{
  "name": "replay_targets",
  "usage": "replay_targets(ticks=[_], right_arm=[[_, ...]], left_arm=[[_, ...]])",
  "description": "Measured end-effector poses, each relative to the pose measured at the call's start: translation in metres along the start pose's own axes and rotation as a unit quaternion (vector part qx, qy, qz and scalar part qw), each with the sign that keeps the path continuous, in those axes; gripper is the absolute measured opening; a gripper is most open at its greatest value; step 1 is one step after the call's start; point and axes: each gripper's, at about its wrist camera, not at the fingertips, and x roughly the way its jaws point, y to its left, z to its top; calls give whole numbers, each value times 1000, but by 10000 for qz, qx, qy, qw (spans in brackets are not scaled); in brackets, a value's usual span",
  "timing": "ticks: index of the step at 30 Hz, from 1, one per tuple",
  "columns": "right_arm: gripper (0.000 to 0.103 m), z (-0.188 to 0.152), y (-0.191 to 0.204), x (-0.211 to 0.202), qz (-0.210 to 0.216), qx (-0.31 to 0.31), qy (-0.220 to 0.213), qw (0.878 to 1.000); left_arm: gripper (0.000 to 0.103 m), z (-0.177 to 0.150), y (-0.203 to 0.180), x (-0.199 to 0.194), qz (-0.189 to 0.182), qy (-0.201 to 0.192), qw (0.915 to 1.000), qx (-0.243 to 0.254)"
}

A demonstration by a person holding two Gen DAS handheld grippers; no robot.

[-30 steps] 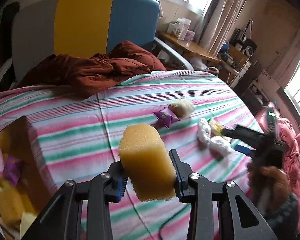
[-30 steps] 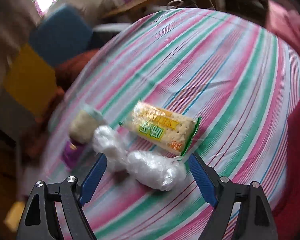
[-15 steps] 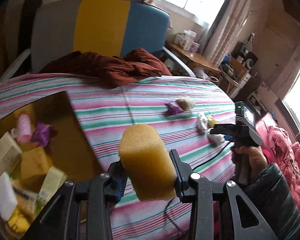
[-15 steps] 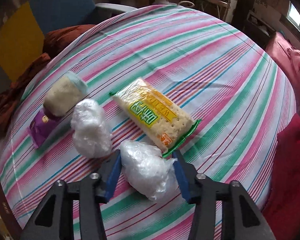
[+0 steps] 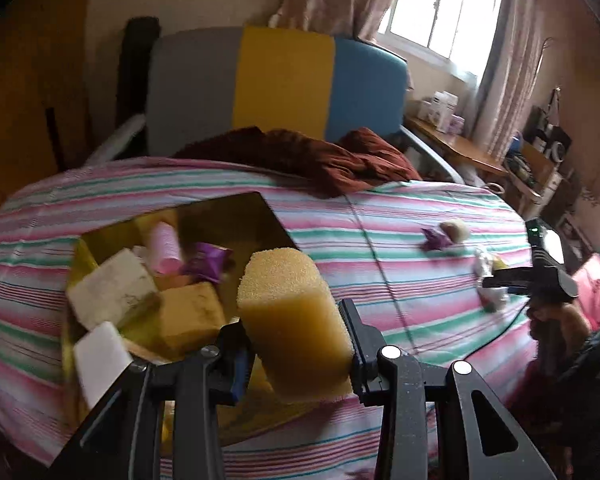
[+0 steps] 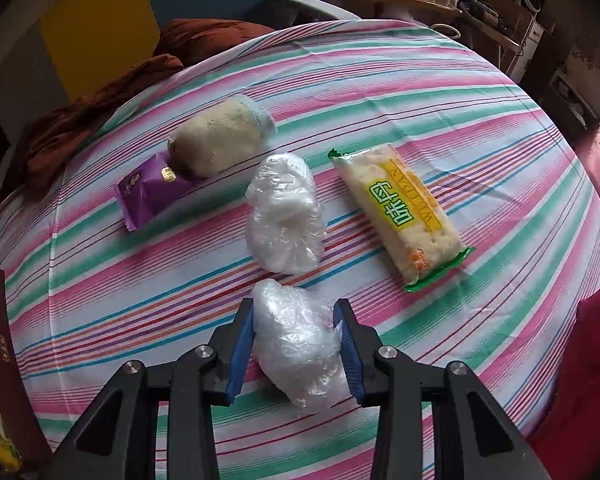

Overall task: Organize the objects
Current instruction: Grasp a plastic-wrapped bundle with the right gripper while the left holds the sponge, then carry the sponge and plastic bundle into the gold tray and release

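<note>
- My left claw (image 5: 296, 344) is clamped on a yellow sponge block (image 5: 294, 320), pads pressing both sides; block stands upright between the fingers.
- The sponge hangs just at the near right edge of the open box (image 5: 236, 208), which sits on the striped surface (image 5: 380, 240).
- Box contents, left-wrist view: pink roll (image 5: 165, 248), purple wrapper (image 5: 208, 262), whitish sponge (image 5: 112, 294), yellow sponge (image 5: 190, 316), white block (image 5: 100, 360) at the near left corner. They lie packed close together.
- My right claw (image 6: 296, 344) has just been closing & now grips a crumpled clear plastic bag (image 6: 296, 344); blue pads squeeze it from both sides. Bag rests on the cloth.
- Second plastic bag (image 6: 284, 216) lies just beyond the gripped one, apart from it.
- Cracker pack (image 6: 400, 216), yellow-green label, lies to the right of the second bag, angled.
- Purple snack packet (image 6: 148, 196) lies to the left; a beige sock-like bundle (image 6: 220, 140) overlaps its far end.
- Left-wrist view also shows the right claw at the far right edge of the surface w/ a hand (image 5: 556, 320) around its handle, dark sleeve below.
- Dark red blanket (image 5: 320, 160) is bunched at the far side of the surface, in front of a grey-yellow-blue chair back (image 5: 280, 84).
- Box wall shows at the left edge of the right-wrist view.
</note>
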Motion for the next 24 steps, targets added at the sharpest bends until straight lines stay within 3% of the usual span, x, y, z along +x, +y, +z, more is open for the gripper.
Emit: replay_targets(ticks=[5,9,15,20,24], right_arm=[[39,-7,11,-8,342,-304,-75,9989],[39,-16,41,-15,579,-981,-193,9933],[39,-35,71,-24,602,-1752,-218,9824],[39,-40,80,-25,615,-1943,-249,9787],[39,-42,84,-28,915,-2041,-305,9742]], left_arm=[[39,-6,3,-7,306,-196,9991,196],[39,-7,8,-8,409,-248,9987,196],[39,-11,10,-2,467,-174,9986,181],[39,-15,9,4,479,-92,9986,198],[39,-17,9,7,504,-36,9985,224]])
